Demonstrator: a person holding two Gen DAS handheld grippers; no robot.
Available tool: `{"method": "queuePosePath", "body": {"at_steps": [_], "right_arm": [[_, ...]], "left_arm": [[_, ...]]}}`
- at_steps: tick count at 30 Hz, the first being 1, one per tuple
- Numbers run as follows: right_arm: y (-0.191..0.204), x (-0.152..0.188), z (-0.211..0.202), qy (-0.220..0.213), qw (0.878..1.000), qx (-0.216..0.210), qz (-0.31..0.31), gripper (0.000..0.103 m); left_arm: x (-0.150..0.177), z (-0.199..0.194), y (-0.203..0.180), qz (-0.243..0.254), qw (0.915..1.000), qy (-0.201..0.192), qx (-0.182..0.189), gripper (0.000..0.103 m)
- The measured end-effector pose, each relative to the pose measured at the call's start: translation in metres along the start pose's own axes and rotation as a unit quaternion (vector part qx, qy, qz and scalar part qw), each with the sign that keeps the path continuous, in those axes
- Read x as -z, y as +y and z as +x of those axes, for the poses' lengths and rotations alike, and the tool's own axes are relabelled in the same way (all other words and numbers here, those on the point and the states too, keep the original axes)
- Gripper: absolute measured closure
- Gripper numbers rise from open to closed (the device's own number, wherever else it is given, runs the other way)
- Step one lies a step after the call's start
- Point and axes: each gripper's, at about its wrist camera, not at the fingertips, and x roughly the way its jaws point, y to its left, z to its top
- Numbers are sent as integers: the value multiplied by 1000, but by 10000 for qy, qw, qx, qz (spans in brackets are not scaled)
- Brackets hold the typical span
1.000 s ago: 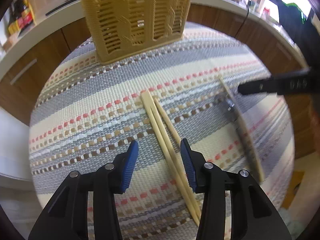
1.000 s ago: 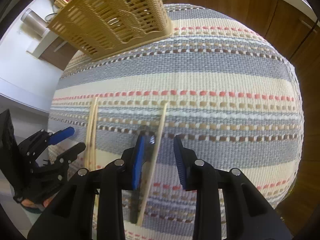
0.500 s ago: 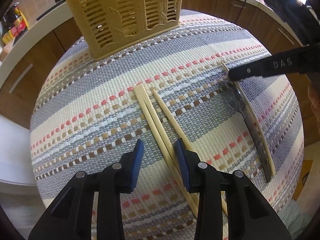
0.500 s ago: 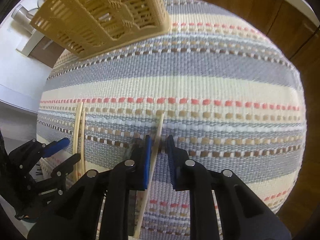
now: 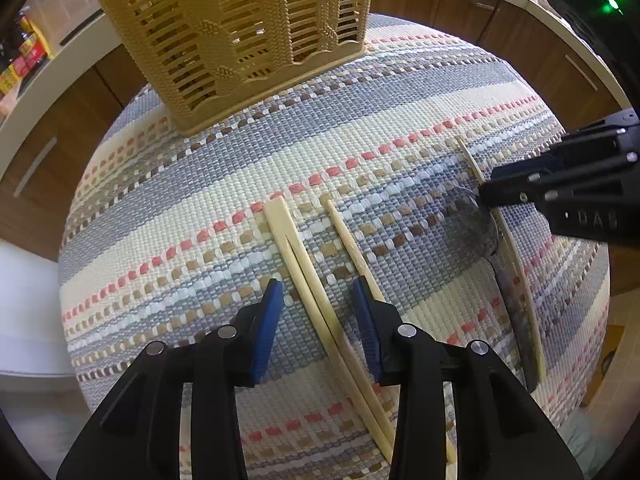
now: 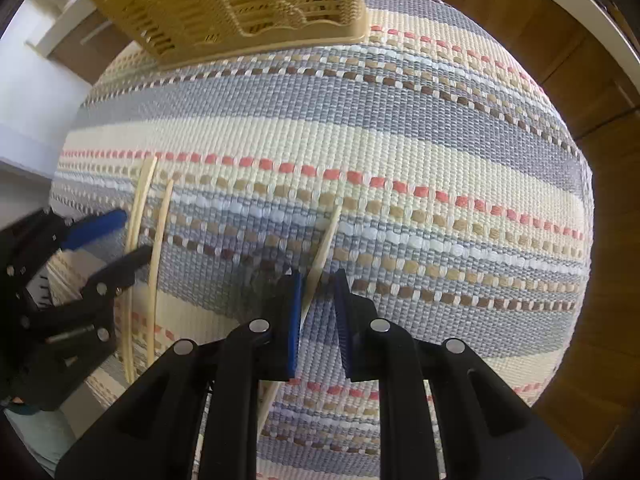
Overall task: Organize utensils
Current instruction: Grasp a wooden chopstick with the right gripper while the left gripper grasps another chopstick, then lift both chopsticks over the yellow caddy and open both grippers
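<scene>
A joined pair of wooden chopsticks (image 5: 298, 264) lies on the striped woven mat (image 5: 192, 184), between the blue pads of my left gripper (image 5: 319, 294), which is open and does not touch it. A single chopstick (image 5: 348, 240) runs under its right finger. My right gripper (image 6: 318, 284) points down with its jaws narrow but apart around another chopstick (image 6: 326, 240), pads not pressing it. A dark spoon (image 5: 474, 220) lies just left of that chopstick, its bowl beside the right gripper's (image 5: 490, 196) tip. The yellow slatted utensil basket (image 5: 240, 28) stands at the mat's far edge.
Brown cabinet fronts (image 5: 520, 40) under a pale counter ring the table. The left gripper (image 6: 130, 236) shows at the left of the right wrist view, next to the chopstick pair (image 6: 138, 208). The mat between the basket (image 6: 240, 4) and the utensils carries nothing.
Both grippers have come closer to the mat and to the basket. The left jaws narrowed around the chopstick pair. The right jaws narrowed around the single chopstick by the spoon.
</scene>
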Motion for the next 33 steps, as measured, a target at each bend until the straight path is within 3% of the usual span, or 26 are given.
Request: {"method": "queuePosePath", "body": {"at_steps": [7, 9, 10, 19, 26, 30, 33], "right_arm": [[23, 17, 2, -156, 9983, 341, -445, 98], [21, 21, 2, -179, 9986, 272, -426, 98], [19, 22, 1, -186, 9987, 232, -418, 99], [-12, 37, -15, -470, 9981, -160, -354, 99], [-37, 51, -62, -1195, 9896, -463, -647, 99], [-48, 61, -98, -1659, 9795, -750, -858, 100], [-43, 67, -130, -2114, 9686, -948, -908, 100]], "left_arm": [[-6, 2, -10, 13, 9999, 30, -142, 71], [-2, 2, -14, 10, 9999, 45, -139, 74], [-2, 1, -14, 13, 9999, 49, -147, 88], [10, -7, 9, -559, 9977, -307, 231, 92], [25, -58, 17, -750, 9860, -1362, 605, 93], [32, -101, 24, -751, 9713, -2059, 924, 93], [33, -128, 25, -713, 9615, -2478, 945, 93]]}}
